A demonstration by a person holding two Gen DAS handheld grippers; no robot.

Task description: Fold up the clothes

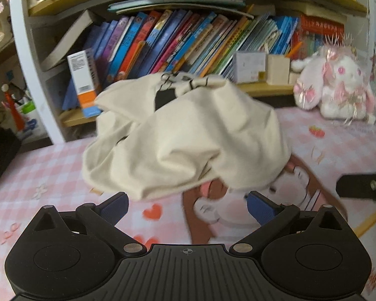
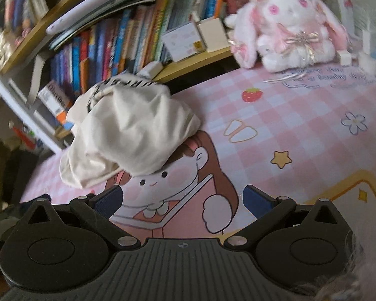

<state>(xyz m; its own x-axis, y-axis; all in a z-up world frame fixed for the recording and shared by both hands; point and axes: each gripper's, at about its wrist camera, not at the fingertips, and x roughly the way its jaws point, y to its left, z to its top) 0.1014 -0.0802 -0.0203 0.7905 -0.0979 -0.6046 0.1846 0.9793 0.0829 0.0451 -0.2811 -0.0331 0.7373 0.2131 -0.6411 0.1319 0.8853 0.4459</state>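
A cream T-shirt with black print (image 1: 188, 135) lies crumpled in a heap on the pink checked bedsheet (image 1: 62, 165), just ahead of my left gripper (image 1: 186, 207). The left gripper is open and empty, its blue pads (image 1: 115, 207) close to the heap's near edge. In the right wrist view the same shirt (image 2: 130, 130) lies ahead and to the left. My right gripper (image 2: 183, 200) is open and empty above the cartoon girl print, a short way from the shirt. The right gripper's black tip (image 1: 363, 186) shows at the right edge of the left wrist view.
A bookshelf (image 1: 178, 42) full of books stands along the far edge of the bed. A white and pink plush rabbit (image 2: 288, 25) sits at the back right. The sheet's cartoon print (image 2: 188, 188) and pink checks spread to the right.
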